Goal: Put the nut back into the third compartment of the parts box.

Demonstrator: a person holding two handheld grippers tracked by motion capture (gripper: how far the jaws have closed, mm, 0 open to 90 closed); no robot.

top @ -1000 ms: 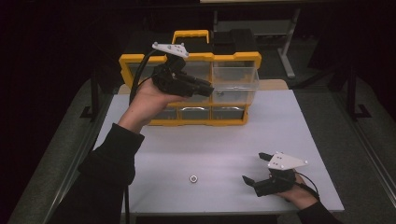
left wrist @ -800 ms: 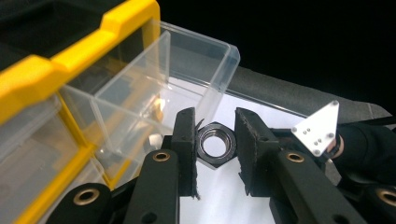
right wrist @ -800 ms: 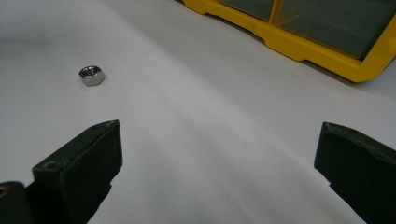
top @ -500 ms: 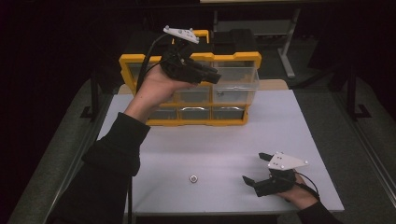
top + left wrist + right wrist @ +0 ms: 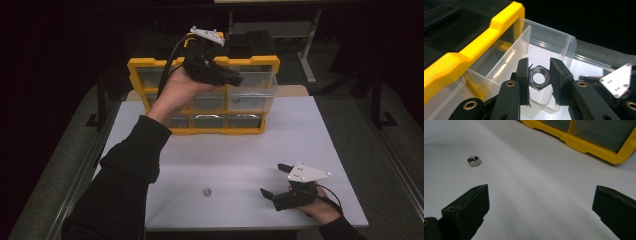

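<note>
- Left gripper [image 5: 539,81]: fingers clamped on a steel nut [image 5: 538,77], pressing two opposite flats. The bore faces the camera, so the nut stands on edge between the pads.
- Key relation: in the left gripper view the nut hangs over the open clear drawer [image 5: 554,53] pulled out of the yellow organizer [image 5: 475,46]. The drawer floor lies just behind and below the nut; the front wall is toward the lower edge of the frame.
- High view: left gripper [image 5: 226,77] sits at upper centre, over the top right drawer [image 5: 250,92] of the organizer [image 5: 200,131].
- Judgement: letting go here should drop the nut inside the drawer.
- Right gripper [image 5: 277,181]: fingers spread wide with nothing between them, resting low at lower right of the table [image 5: 310,135].
- A second nut [image 5: 205,191] lies loose at lower centre of the table, left of the right gripper and well apart from it; that hand is nearer it.
</note>
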